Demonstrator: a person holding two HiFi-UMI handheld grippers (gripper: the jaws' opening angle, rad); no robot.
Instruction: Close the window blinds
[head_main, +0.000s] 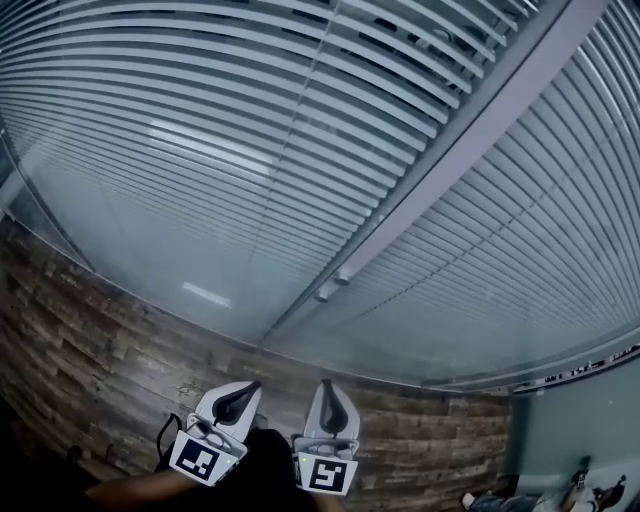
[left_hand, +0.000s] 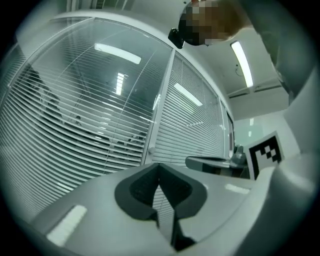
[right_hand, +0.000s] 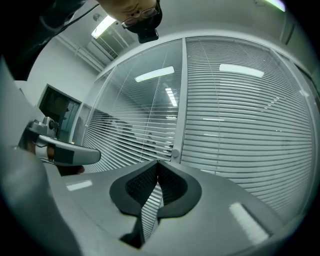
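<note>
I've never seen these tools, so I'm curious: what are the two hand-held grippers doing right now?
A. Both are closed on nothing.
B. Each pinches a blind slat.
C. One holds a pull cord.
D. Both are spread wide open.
A: the left gripper and the right gripper each show jaws together with nothing between them, and the window blinds lie beyond, untouched.

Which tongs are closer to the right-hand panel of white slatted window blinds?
Right. The right tongs sit below the white right-hand blind panel, clear of it. The left tongs sit further left, below the foot of the grey metal frame post dividing the panels.
</note>
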